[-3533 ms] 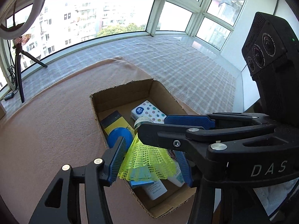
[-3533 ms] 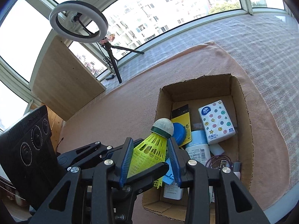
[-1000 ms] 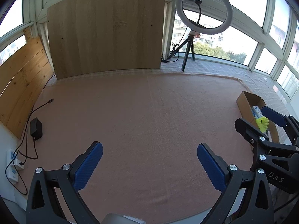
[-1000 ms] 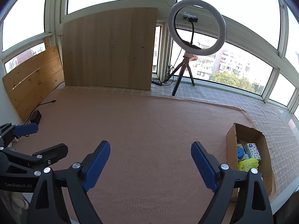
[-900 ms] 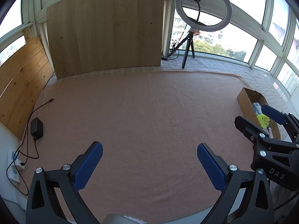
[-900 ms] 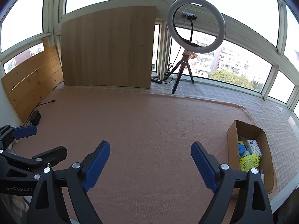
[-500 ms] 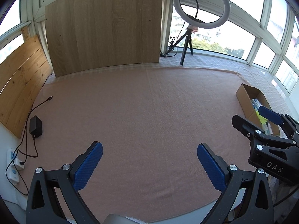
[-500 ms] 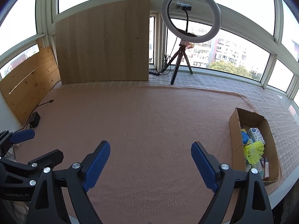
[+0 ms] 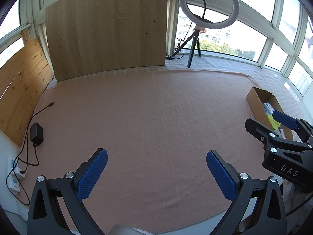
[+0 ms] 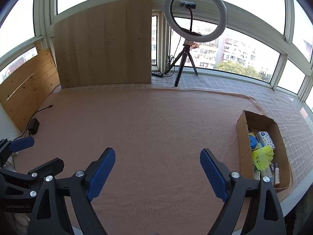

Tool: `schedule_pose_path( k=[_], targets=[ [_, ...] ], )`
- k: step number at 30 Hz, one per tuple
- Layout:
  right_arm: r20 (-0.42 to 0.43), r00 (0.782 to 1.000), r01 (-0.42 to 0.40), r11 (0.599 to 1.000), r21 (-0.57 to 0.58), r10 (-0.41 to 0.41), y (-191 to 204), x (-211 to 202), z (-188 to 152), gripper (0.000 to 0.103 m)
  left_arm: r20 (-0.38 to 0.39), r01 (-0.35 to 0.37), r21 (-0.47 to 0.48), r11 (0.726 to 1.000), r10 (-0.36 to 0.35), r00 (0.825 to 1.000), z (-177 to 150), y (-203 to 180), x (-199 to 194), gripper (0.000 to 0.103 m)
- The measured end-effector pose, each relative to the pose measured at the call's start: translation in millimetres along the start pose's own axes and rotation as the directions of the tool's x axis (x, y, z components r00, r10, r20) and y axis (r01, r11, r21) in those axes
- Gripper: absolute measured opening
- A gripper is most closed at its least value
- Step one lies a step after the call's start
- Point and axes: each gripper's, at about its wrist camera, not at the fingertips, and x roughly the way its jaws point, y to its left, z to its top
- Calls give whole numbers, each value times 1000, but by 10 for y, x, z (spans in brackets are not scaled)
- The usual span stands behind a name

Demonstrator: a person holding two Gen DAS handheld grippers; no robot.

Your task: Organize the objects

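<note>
Cardboard box sits at right edge of pink blanket, near window side. Inside: yellow shuttlecock on top, dotted tissue pack, blue round lid, bottles. Objects gathered in one box, so organizing looks nearly finished. Left gripper wide, nothing between pads. Right gripper wide too, empty, above bare blanket, well apart from box.

desk: blanket spread over it | right edge: cardboard box with shuttlecock, tissue pack and bottles inside | back centre: wooden board upright | right of board: ring light on tripod | left: wood panel, power adapter before it
</note>
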Motion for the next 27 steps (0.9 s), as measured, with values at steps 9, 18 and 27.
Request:
schedule_pose_path(
  k=[9, 18, 27],
  targets=[
    [-17, 1000, 22, 1000, 10, -21, -85, 26, -10, 86, -10, 5, 12, 1000, -5, 1000, 42, -63, 77, 102],
    [-29, 999, 23, 1000, 18, -23, -131, 55, -23, 86, -15, 6, 11, 1000, -6, 1000, 37, -84, 113, 102],
    [-30, 999, 22, 1000, 20, -22, -141, 63, -23, 86, -15, 6, 9, 1000, -5, 1000, 35, -97, 125, 102]
  ],
)
